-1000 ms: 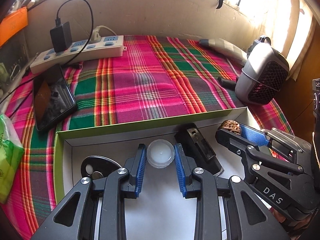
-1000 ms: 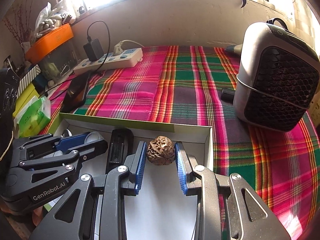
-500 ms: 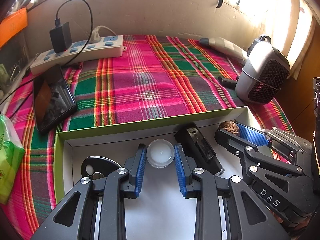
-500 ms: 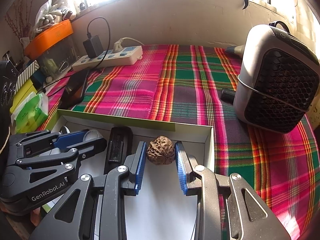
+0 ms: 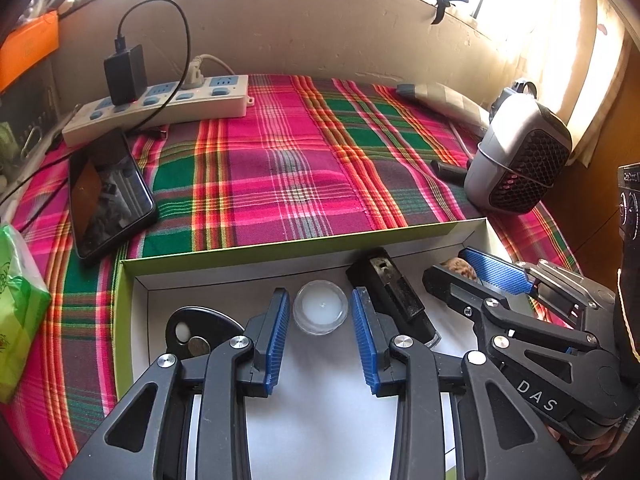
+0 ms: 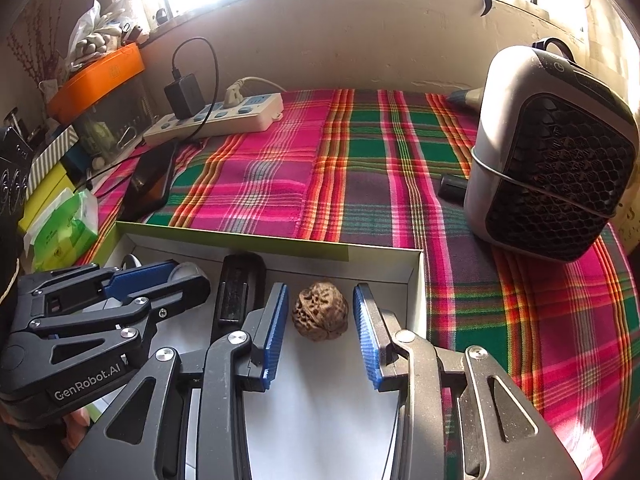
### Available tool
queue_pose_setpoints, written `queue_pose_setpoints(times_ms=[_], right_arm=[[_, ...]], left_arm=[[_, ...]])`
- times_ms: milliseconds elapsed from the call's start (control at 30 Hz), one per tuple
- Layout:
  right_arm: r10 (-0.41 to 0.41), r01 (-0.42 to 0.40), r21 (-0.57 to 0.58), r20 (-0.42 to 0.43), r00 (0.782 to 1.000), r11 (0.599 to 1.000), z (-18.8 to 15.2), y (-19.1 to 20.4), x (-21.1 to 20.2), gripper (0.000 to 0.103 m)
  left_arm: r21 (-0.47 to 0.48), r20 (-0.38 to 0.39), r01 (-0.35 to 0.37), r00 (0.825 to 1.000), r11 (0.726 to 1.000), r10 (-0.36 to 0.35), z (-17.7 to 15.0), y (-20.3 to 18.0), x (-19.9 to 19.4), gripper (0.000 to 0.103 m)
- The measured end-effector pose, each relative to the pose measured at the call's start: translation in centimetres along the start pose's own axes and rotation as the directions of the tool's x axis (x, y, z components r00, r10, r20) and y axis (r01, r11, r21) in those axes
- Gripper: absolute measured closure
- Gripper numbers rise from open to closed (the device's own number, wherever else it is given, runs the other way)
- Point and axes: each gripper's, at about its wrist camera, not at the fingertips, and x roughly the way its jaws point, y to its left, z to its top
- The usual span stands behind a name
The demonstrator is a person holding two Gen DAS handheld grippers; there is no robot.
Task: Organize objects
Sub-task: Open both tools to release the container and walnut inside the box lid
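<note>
1. My left gripper [image 5: 320,314] has just spread off the small candle [image 5: 320,306]; my right gripper [image 6: 320,314] has likewise let go of the walnut [image 6: 319,311].
2. Both rest in the white box [image 5: 132,320].
3. The walnut looks hard, light and apt to roll: grip across its middle.
4. The candle cup is probably brittle plastic.

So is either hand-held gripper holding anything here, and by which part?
Nothing is held. Both have just opened: the left hand-held gripper straddles the candle, the right hand-held gripper the walnut, pads clear.
</note>
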Motion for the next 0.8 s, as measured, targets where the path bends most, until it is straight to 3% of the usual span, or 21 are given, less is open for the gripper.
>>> queue_pose_setpoints(times_ms=[100, 800], right_arm=[[-0.009, 0.009, -0.004, 0.004, 1.0, 1.0, -0.1, 0.2, -0.2, 0.06], [-0.007, 0.005, 0.038, 0.067, 0.998, 0.999, -2.0, 1.0, -4.4, 0.059]], left_arm=[[0.001, 0.004, 0.0, 1.0, 1.0, 0.0, -0.2, 0.0, -0.4, 0.071], [-0.018, 0.082, 0.01, 0.997, 1.0, -0.008, -3.0, 0.0, -5.3, 0.071]])
